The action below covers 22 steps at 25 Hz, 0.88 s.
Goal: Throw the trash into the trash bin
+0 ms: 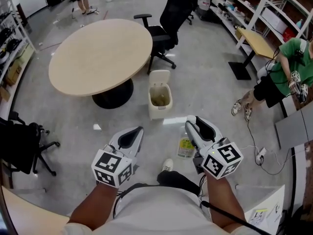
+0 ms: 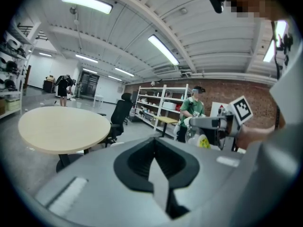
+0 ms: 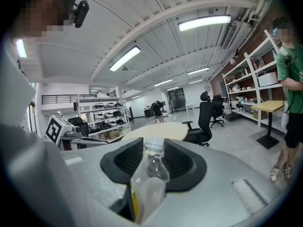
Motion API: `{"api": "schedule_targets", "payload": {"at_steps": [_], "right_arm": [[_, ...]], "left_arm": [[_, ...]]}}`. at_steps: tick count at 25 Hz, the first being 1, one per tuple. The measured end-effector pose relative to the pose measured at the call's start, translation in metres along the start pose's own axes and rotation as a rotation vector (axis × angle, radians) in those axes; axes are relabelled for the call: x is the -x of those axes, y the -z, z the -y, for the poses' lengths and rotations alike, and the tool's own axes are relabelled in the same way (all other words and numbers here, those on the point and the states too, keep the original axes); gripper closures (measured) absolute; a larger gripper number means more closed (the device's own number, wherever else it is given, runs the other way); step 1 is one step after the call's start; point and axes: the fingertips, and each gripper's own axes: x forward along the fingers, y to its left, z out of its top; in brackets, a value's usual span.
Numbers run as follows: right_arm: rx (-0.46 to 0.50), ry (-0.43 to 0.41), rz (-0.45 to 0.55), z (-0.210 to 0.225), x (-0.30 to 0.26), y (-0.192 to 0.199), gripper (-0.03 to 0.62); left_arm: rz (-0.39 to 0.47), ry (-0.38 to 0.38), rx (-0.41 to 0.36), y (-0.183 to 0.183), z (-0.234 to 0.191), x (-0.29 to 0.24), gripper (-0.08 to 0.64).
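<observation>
A white trash bin (image 1: pixel 159 102) with its lid tipped up stands on the floor beside the round table (image 1: pixel 100 55). My right gripper (image 1: pixel 192 123) is shut on a crushed clear plastic bottle (image 1: pixel 186 147) with a yellow-green label. The bottle hangs below the jaws, short of the bin. In the right gripper view the bottle (image 3: pixel 148 183) sits between the jaws of the right gripper (image 3: pixel 154 146), cap end forward. My left gripper (image 1: pixel 139 130) is level with it on the left, jaws together and empty. Its own view shows the left gripper (image 2: pixel 154 142) closed, with the bottle (image 2: pixel 203 141) off to the right.
A black office chair (image 1: pixel 168 21) stands behind the bin. Another black chair (image 1: pixel 22 143) is at the left. A person in green (image 1: pixel 288 70) stands at the right by the shelves (image 1: pixel 254 4). A cable and plug (image 1: pixel 259 155) lie on the floor to my right.
</observation>
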Motion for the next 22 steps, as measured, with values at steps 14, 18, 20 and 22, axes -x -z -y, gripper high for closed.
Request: {"api": "schedule_targets", "payload": {"at_steps": [14,18,20,22], "right_arm": [[0.026,-0.071,-0.014,0.088,-0.029,-0.030,0.451],[0.015,-0.102,-0.013,0.105,-0.036,-0.029,0.451],[0.006,-0.118,-0.017,0.111,-0.038,-0.025,0.451],[-0.004,-0.137,-0.015,0.113,-0.041,-0.025,0.451]], "left_arm": [[0.007,-0.021,-0.031,-0.040,0.011,-0.107,0.552],[0.011,-0.059,-0.038,-0.045,0.009,-0.122,0.552],[-0.004,-0.068,-0.053,-0.044,0.013,-0.126,0.552],[-0.024,-0.079,-0.069,-0.043,0.014,-0.124,0.552]]}}
